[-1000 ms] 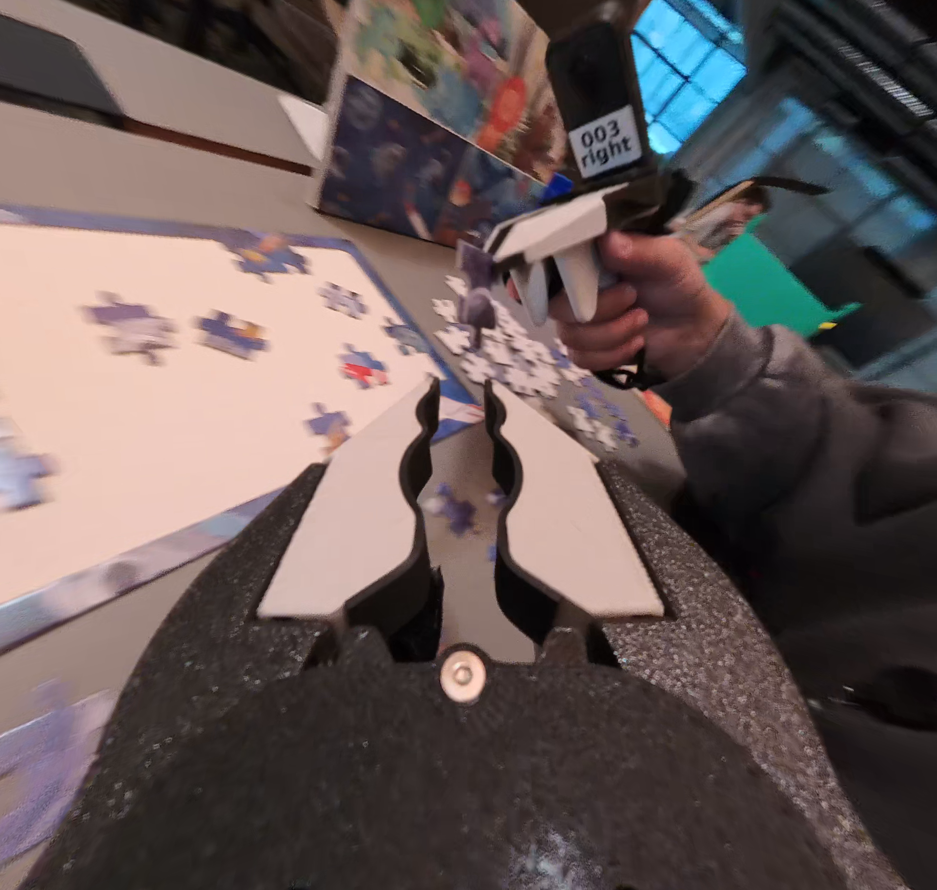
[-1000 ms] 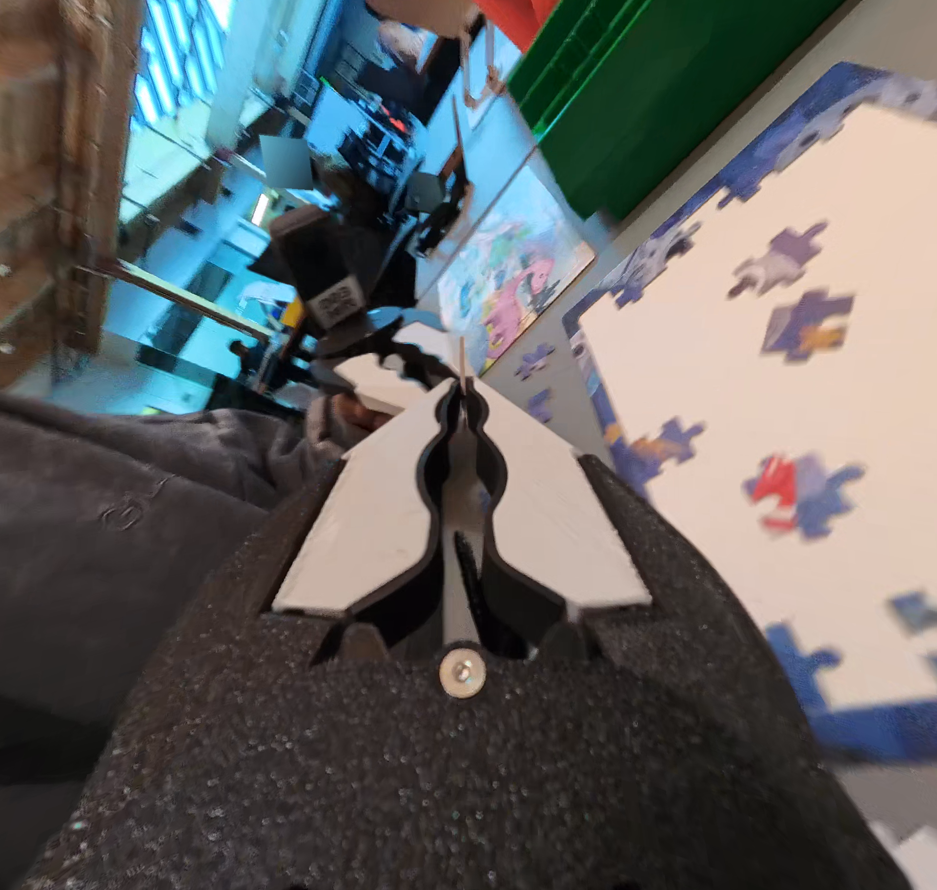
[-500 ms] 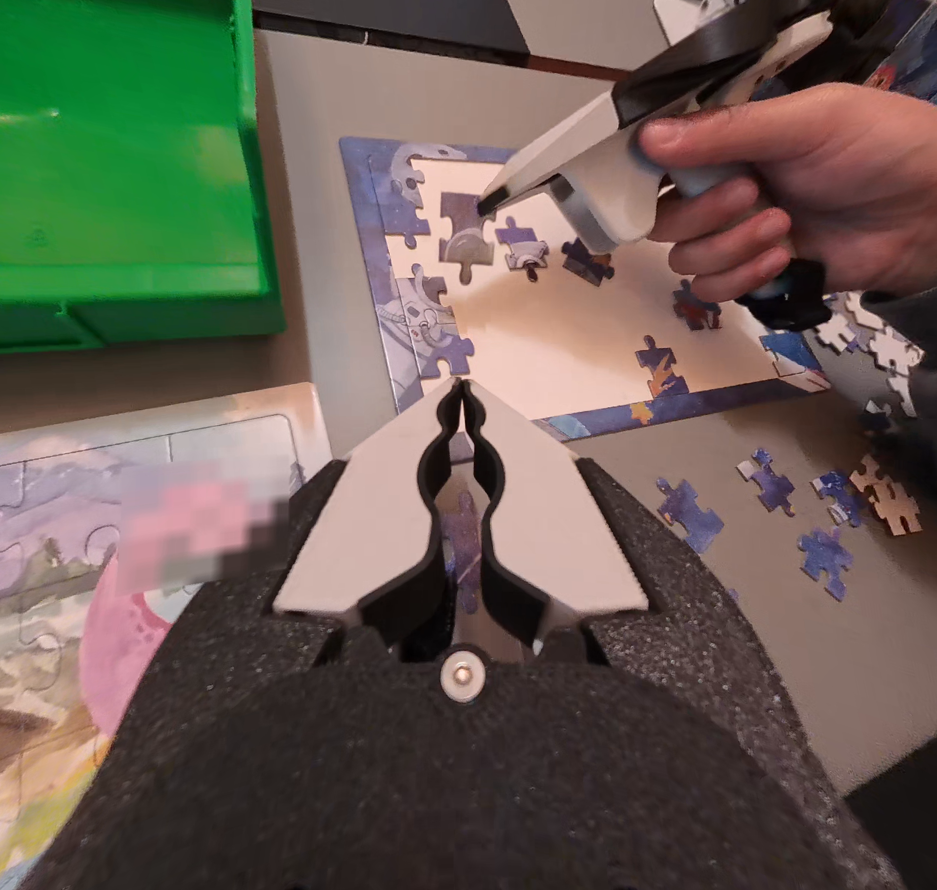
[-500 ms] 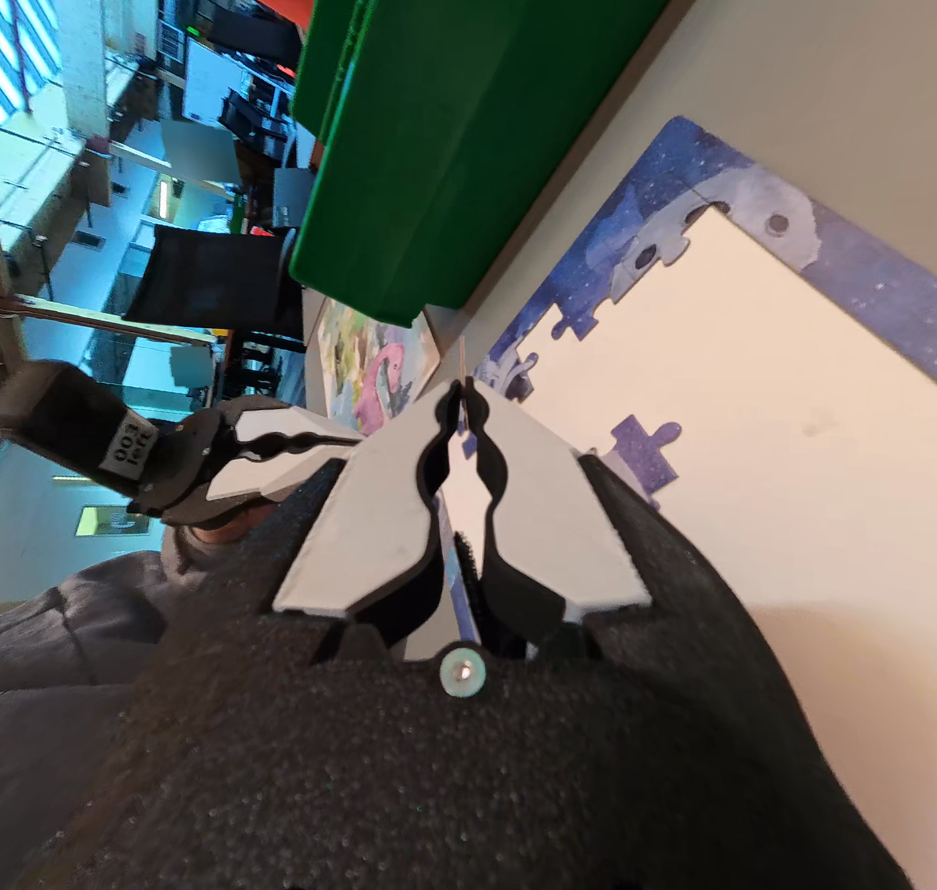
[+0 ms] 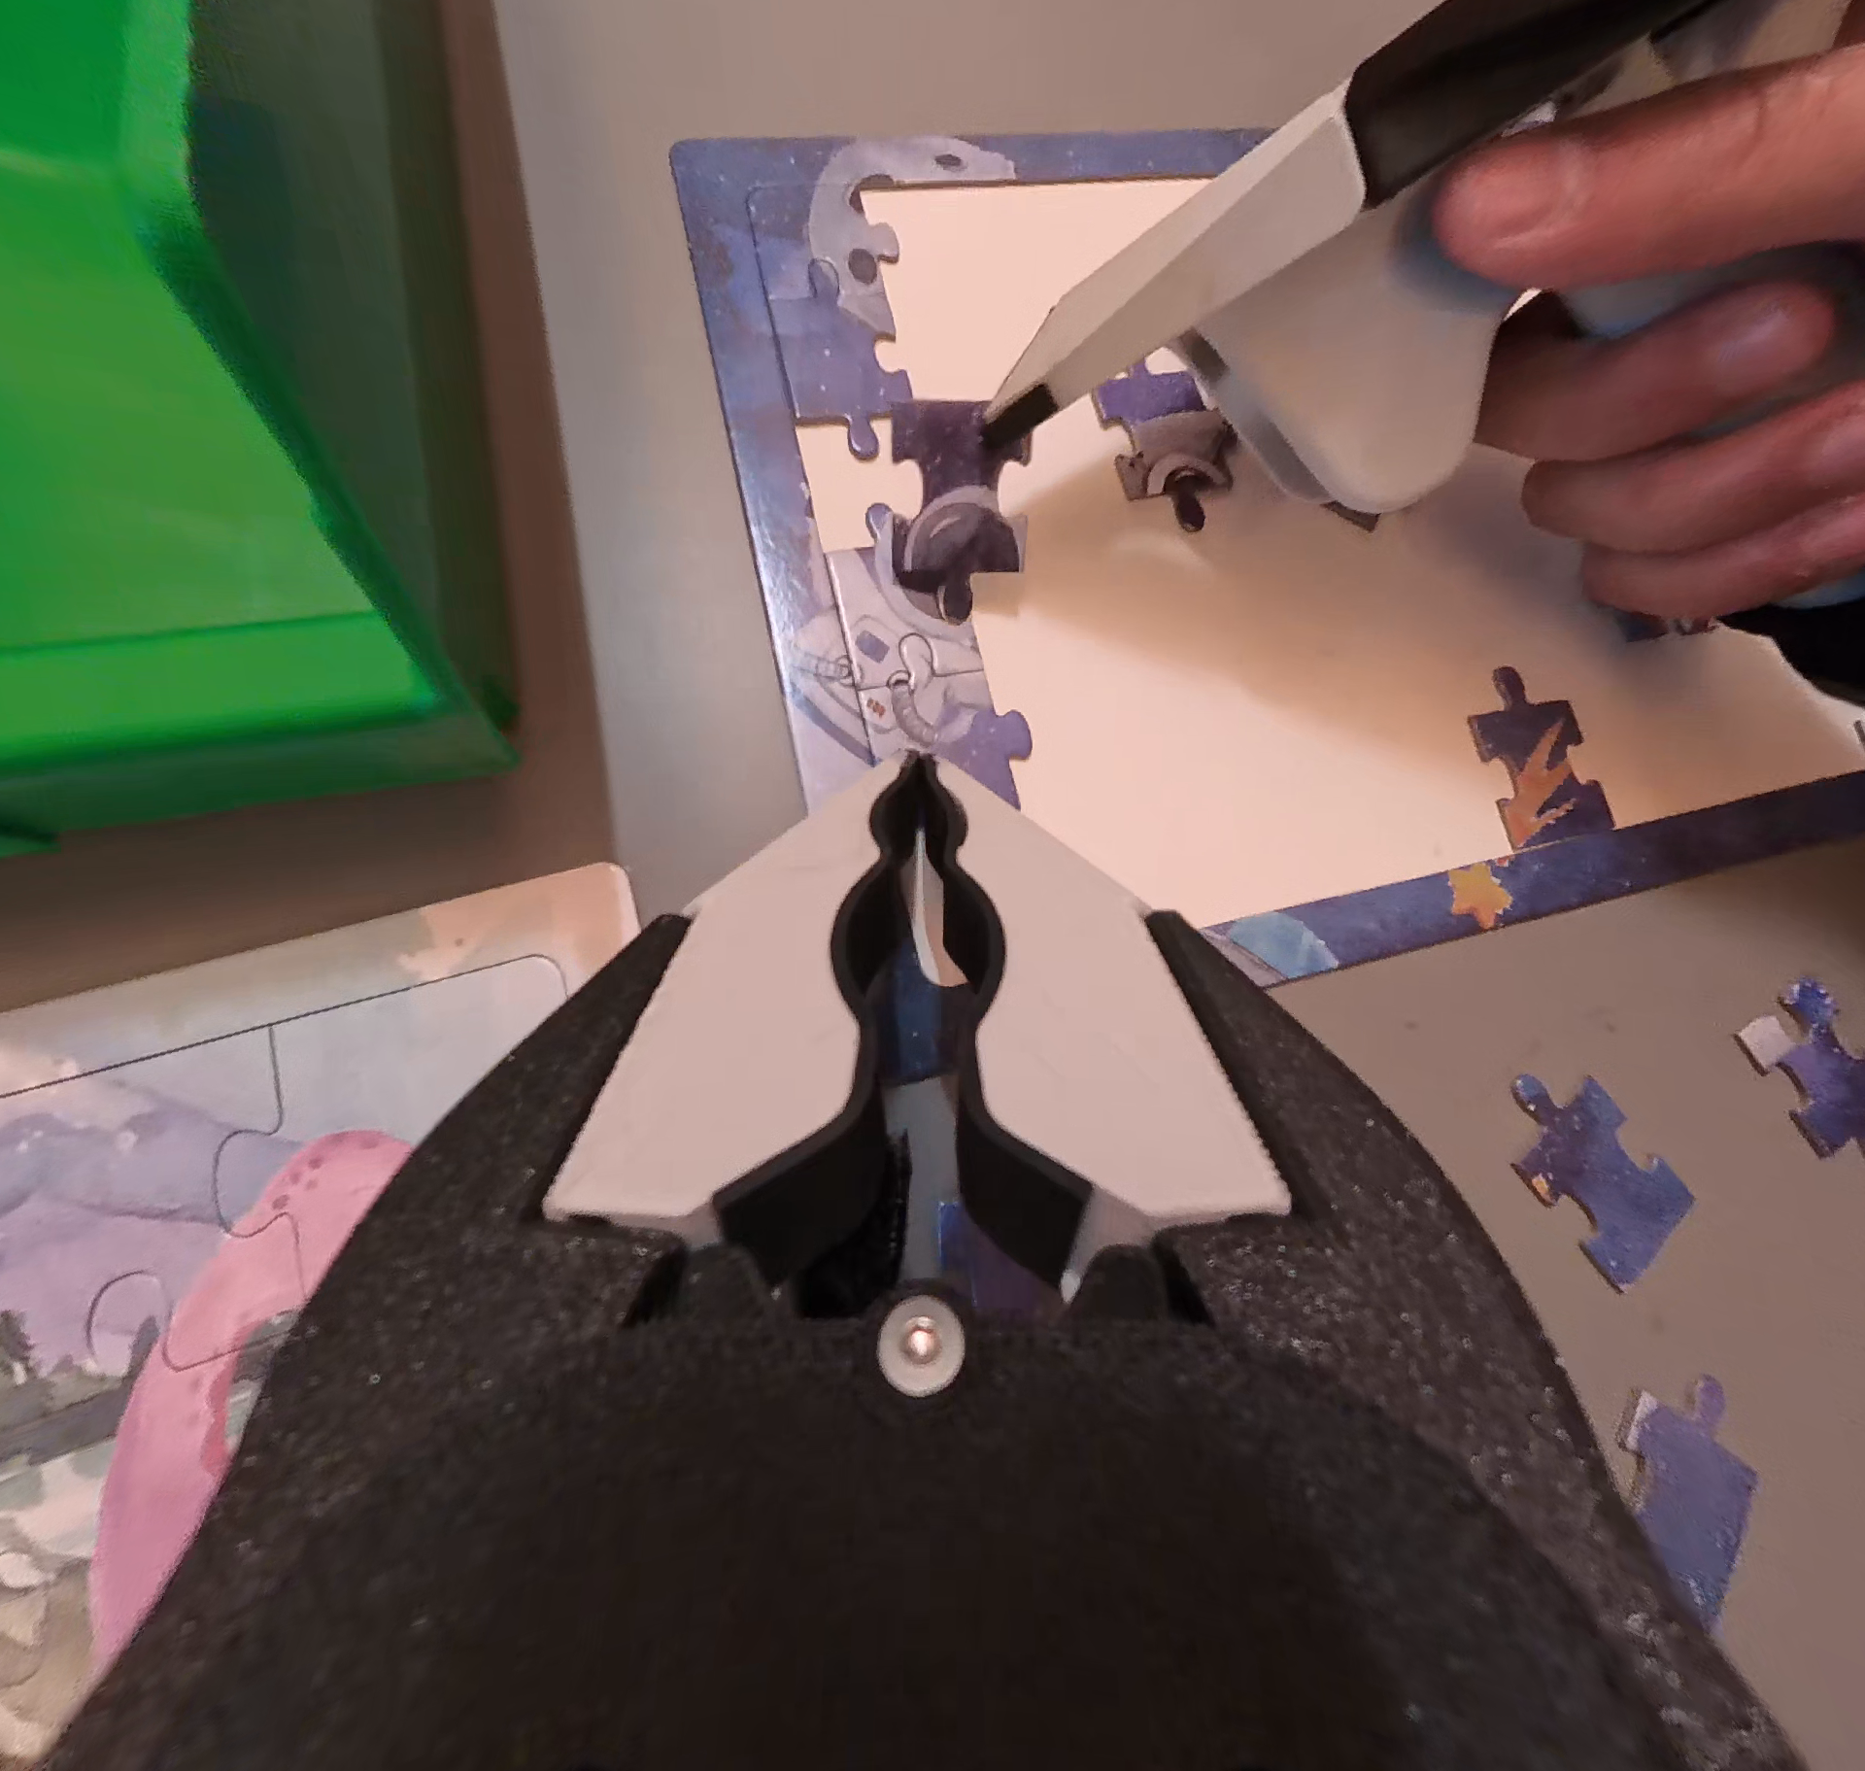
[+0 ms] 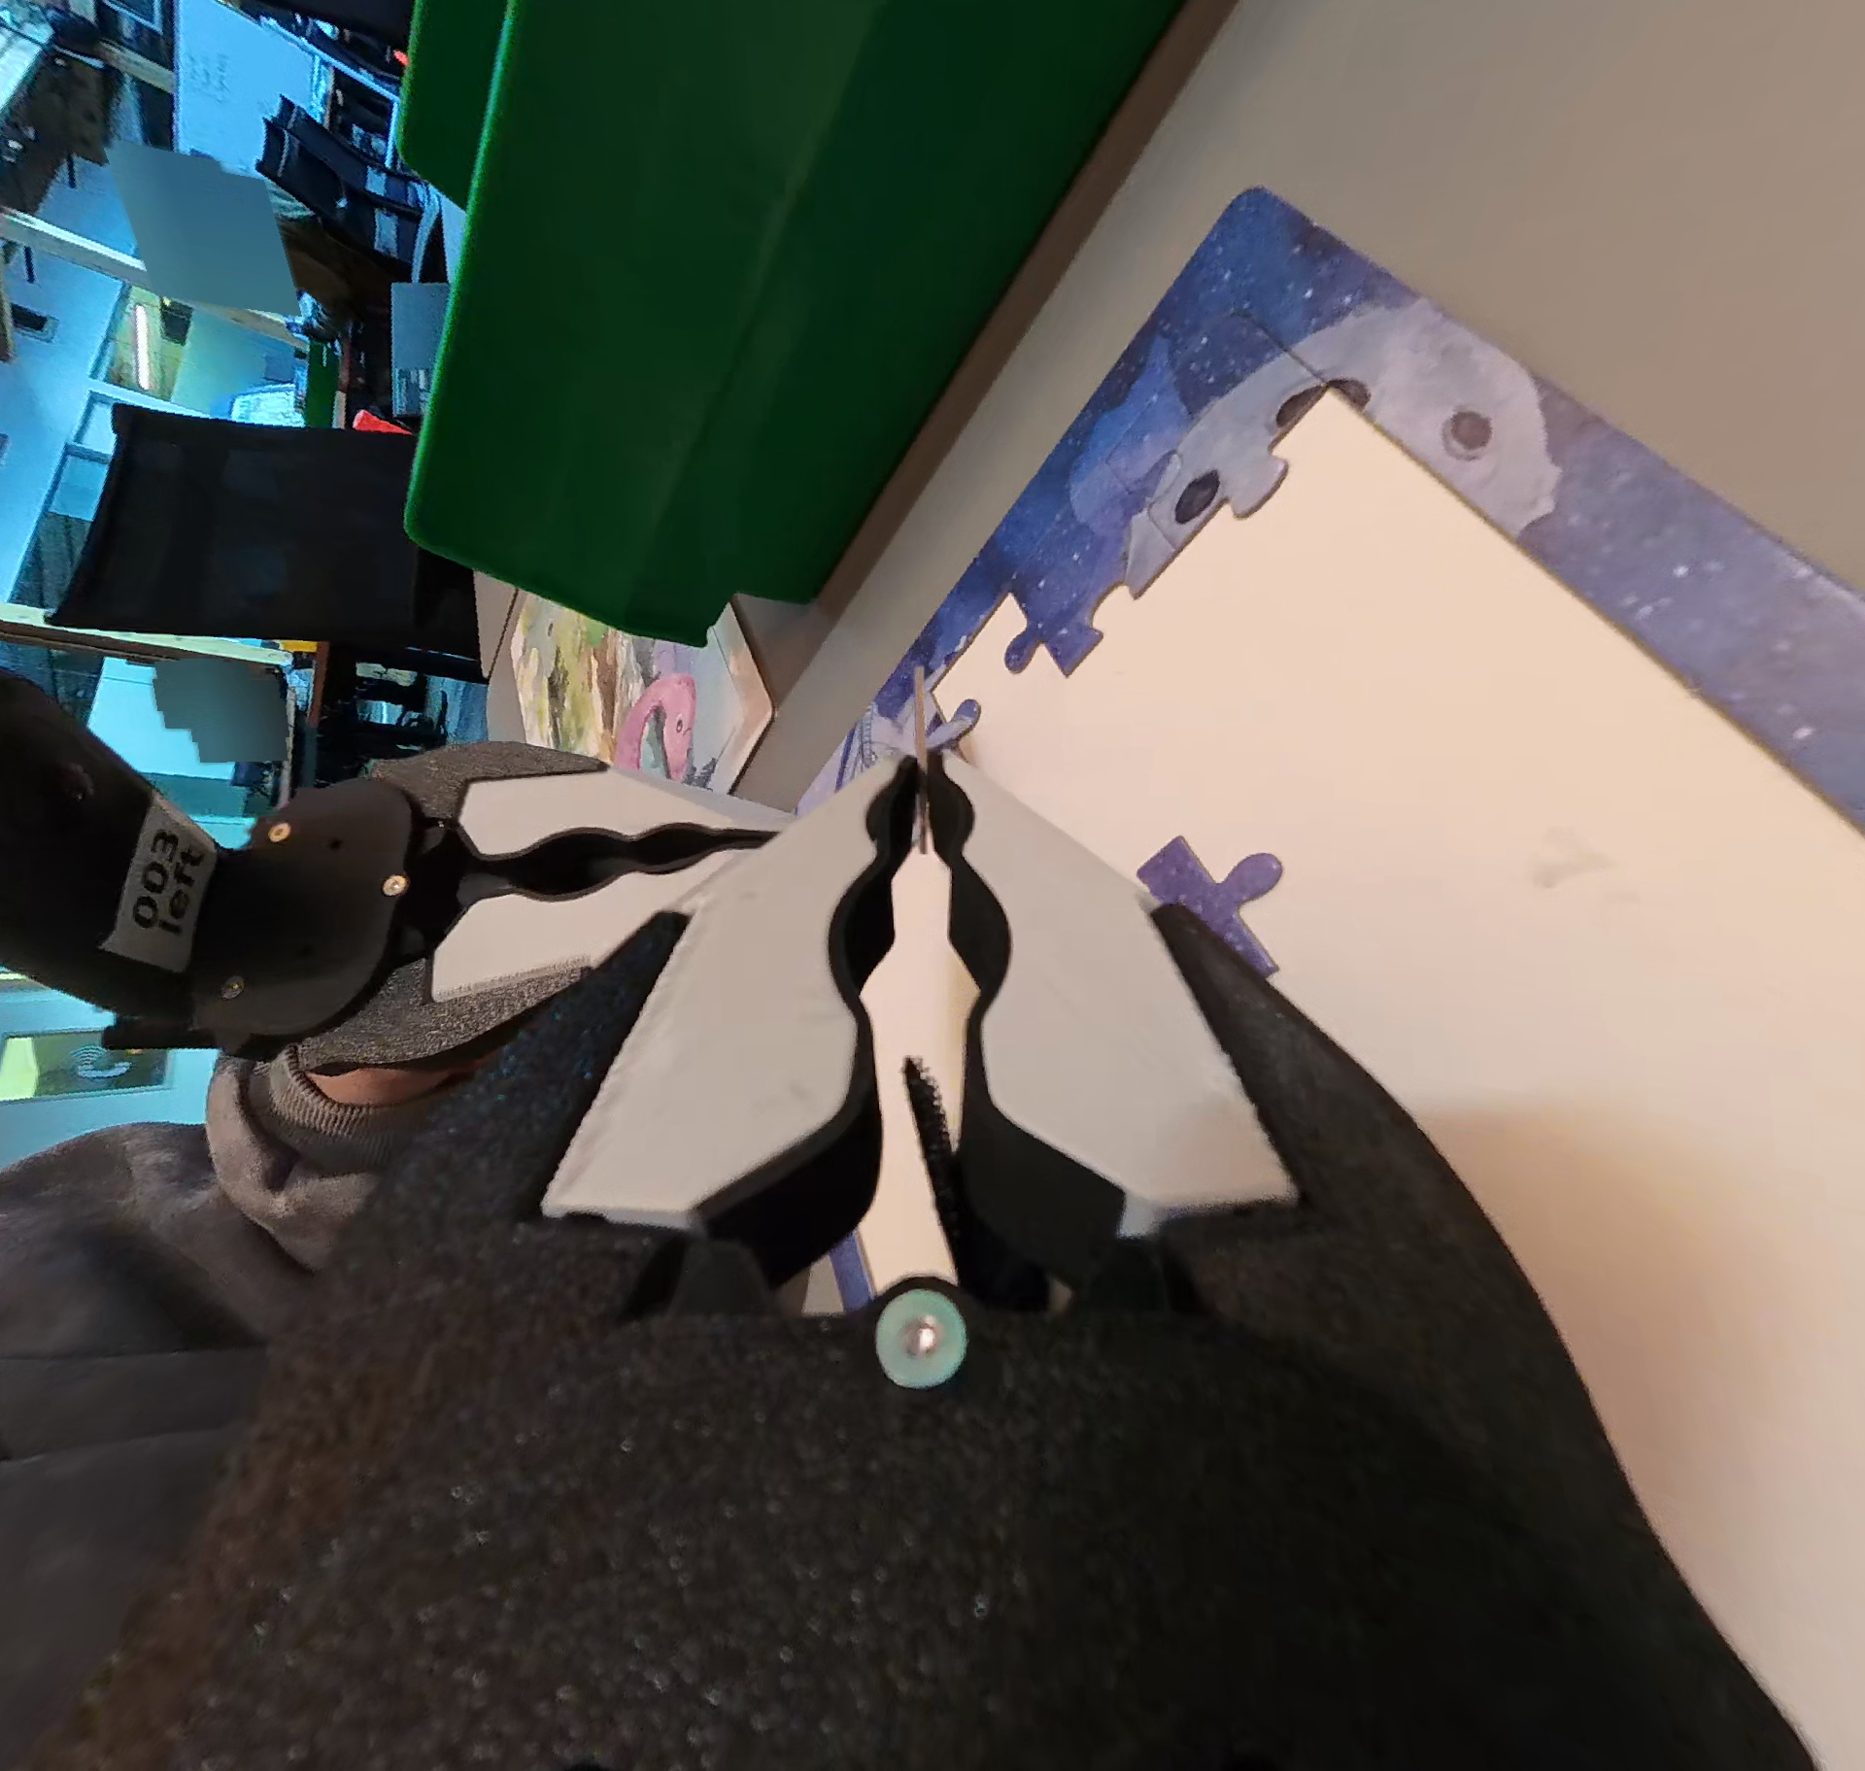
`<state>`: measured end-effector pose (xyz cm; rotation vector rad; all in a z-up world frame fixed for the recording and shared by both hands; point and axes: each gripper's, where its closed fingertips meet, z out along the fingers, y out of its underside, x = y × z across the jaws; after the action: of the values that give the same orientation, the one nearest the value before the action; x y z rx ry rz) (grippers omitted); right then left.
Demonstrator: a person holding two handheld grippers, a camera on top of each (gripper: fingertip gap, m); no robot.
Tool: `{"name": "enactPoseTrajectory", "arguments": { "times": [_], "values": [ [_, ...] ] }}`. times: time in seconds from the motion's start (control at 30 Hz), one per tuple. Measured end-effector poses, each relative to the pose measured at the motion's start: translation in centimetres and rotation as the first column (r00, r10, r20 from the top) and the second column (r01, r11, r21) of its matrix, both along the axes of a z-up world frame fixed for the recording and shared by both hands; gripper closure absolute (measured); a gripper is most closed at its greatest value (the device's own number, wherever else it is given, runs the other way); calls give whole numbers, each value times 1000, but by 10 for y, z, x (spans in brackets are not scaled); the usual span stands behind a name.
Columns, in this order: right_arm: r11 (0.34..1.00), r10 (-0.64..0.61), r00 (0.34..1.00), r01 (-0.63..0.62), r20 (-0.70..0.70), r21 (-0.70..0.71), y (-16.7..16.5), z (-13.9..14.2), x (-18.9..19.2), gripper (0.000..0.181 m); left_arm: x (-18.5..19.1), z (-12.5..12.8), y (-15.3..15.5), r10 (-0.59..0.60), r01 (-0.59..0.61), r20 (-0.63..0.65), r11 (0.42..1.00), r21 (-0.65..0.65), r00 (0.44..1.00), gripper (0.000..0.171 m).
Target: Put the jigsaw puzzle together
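The puzzle tray [image 5: 742, 390] has a blue frame and a cream floor; it also shows in the right wrist view [image 6: 1665, 552]. Moon and astronaut pieces [image 5: 888, 673] are fitted along its left side. My right gripper [image 5: 1009, 421] is shut on the corner of a dark purple puzzle piece [image 5: 954, 501], which lies at the gap in that left column. In the right wrist view this piece [image 6: 920, 728] shows edge-on between the tips of the right gripper [image 6: 920, 774]. My left gripper [image 5: 916, 766] is shut and looks empty, hovering by the tray's lower left; it also shows in the right wrist view [image 6: 606, 855].
A green bin [image 5: 202, 410] stands left of the tray. A finished pink-and-purple puzzle [image 5: 151, 1218] lies at the lower left. Loose pieces lie in the tray [image 5: 1171, 461], [image 5: 1534, 764] and on the table to the right [image 5: 1595, 1188], [image 5: 1685, 1480]. A person's hand [image 5: 1665, 289] holds the right gripper. There is about 7 cm between the tips of the two grippers.
My left gripper closed and swung from the right side to face the tray's left edge. My right gripper carried the dark piece down to the gap in the left column.
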<state>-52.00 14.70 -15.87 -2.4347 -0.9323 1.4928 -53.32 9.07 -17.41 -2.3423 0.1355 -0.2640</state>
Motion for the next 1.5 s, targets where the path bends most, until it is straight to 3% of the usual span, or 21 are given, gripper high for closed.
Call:
{"name": "enactPoseTrajectory", "arguments": {
  "times": [0.53,0.63,0.87,1.17,1.33,1.4,1.5],
  "values": [
    [964,161,975,-188,150,189,-21,-10,27,179,0,-1,0,17,-18,19,1000,7,1000,171],
    [980,129,984,-145,120,139,-21,-7,26,179,0,-1,0,18,-18,32,1000,5,999,171],
    [992,41,996,-30,82,-125,-28,-8,20,180,0,-1,0,18,-18,30,1000,6,999,171],
    [969,-47,995,68,93,-238,-25,-8,20,179,0,-1,0,17,-17,36,1000,8,999,171],
    [970,-20,999,30,44,-239,-27,3,20,179,0,-1,0,16,-16,44,1000,8,999,171],
    [981,-1,1000,1,0,-193,-18,22,30,180,0,-1,0,15,-15,48,1000,8,999,171],
    [996,51,996,-56,73,68,11,46,73,179,0,-1,0,13,-14,43,1000,9,999,171]
  ]
}}
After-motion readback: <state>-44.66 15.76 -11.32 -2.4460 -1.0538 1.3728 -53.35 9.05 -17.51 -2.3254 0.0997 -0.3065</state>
